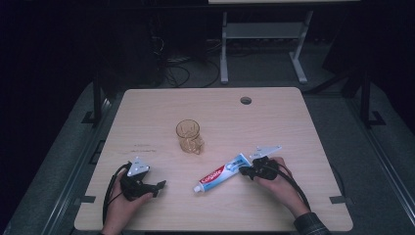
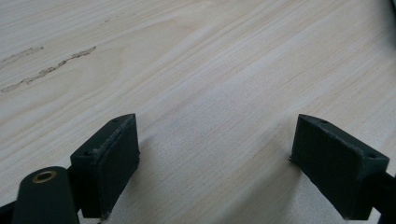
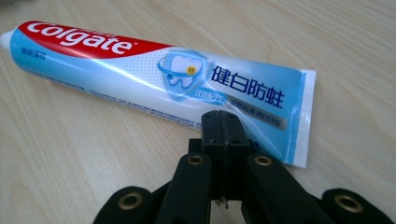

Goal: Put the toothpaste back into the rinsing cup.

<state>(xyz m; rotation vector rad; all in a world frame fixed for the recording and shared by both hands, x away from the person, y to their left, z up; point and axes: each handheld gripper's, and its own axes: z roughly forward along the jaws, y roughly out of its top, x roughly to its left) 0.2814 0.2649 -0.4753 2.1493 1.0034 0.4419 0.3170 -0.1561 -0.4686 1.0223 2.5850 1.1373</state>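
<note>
A Colgate toothpaste tube (image 1: 222,175) lies flat on the wooden table (image 1: 147,112), cap toward the near left and crimped end toward the right. My right gripper (image 1: 243,170) rests at that crimped end. In the right gripper view its jaws (image 3: 222,116) are pressed together just over the tube's (image 3: 140,70) lower edge, with nothing seen between them. An amber glass mug (image 1: 189,137) stands upright near the table's middle. My left gripper (image 1: 159,188) sits at the near left, jaws wide apart (image 2: 217,158) over bare wood.
A round cable hole (image 1: 245,100) sits near the table's far edge. Faint scuff marks (image 2: 46,70) cross the wood ahead of the left gripper. Behind the table stands a white desk frame (image 1: 264,39) with cables on the dark floor.
</note>
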